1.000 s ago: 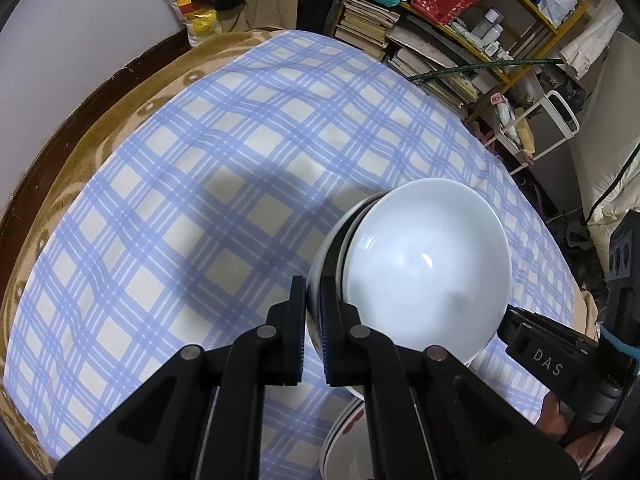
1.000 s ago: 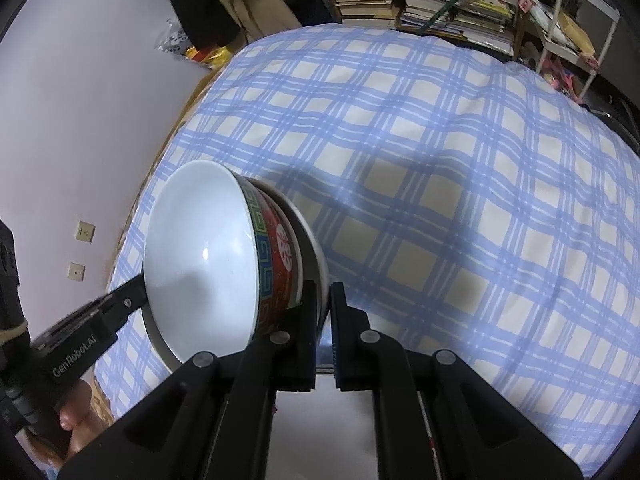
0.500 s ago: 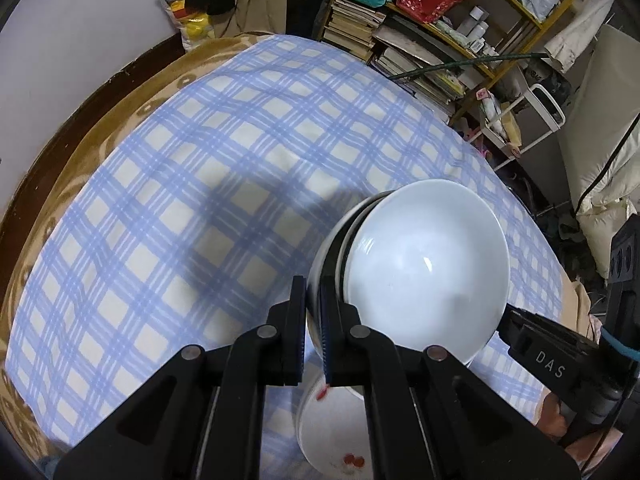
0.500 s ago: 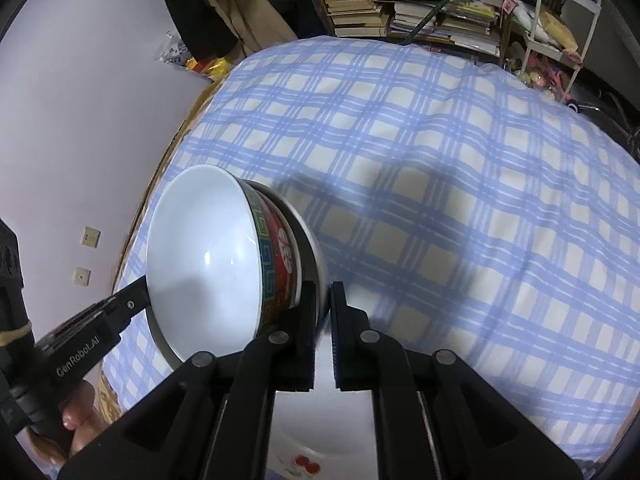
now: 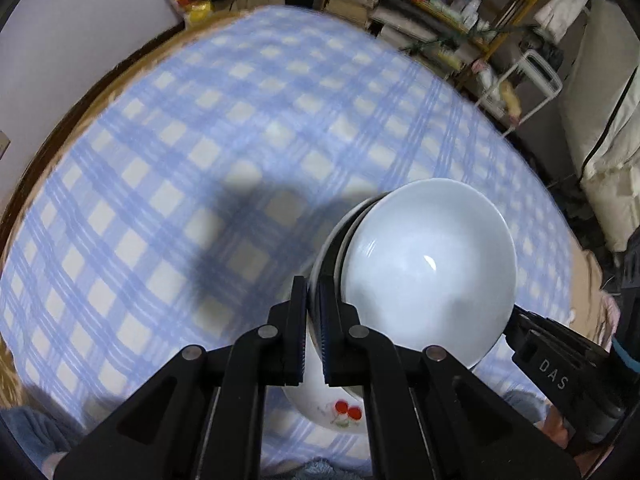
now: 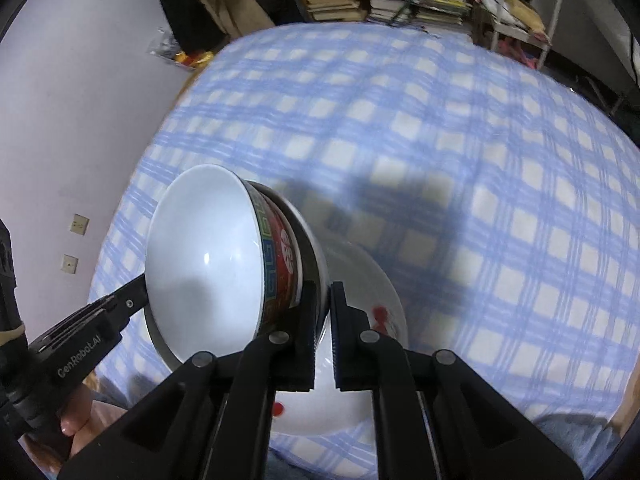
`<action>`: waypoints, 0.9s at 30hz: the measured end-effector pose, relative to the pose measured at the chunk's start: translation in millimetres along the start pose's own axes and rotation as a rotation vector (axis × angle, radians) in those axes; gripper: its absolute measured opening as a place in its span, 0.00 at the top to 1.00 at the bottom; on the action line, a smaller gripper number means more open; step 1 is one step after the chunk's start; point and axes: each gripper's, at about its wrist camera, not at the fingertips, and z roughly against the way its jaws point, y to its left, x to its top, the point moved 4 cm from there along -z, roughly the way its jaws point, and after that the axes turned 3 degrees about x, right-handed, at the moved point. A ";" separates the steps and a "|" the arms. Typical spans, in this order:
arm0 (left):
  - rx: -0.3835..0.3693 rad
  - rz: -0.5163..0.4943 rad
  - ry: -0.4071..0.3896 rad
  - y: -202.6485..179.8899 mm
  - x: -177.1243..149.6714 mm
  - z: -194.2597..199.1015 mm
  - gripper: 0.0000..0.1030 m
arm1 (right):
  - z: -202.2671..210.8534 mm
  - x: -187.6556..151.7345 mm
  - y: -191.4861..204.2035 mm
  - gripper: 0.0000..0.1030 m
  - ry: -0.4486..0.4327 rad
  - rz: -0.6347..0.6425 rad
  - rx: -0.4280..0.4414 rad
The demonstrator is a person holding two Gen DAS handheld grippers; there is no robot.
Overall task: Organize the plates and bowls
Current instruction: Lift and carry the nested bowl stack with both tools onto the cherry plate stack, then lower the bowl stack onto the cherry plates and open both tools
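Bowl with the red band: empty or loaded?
Empty. The bowl shows a bare white inside in both wrist views, held on the plate both grippers pinch.

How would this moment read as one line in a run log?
left gripper: clamps plate rim | right gripper: clamps plate rim | load: bowl on plate | below: cherry plate

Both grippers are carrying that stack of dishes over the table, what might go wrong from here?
1. The left gripper and right gripper pinch only thin rims; the stack could slip.
2. The bowl sits loose on the plate and may slide off.
3. The cherry plate lies below; lowering carelessly could chip it.
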 end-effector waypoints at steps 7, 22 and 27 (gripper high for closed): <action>0.034 -0.028 0.022 -3.6 -13.1 -13.0 0.96 | -13.2 -25.2 -17.6 0.91 -0.021 -0.045 0.010; 0.099 -0.085 -0.009 -6.3 -26.6 -3.4 0.88 | -7.3 -30.4 -15.9 0.91 -0.078 -0.013 0.027; 0.143 -0.084 -0.071 -0.8 -29.0 13.6 0.82 | 17.9 -33.7 -20.2 0.90 -0.155 0.000 0.020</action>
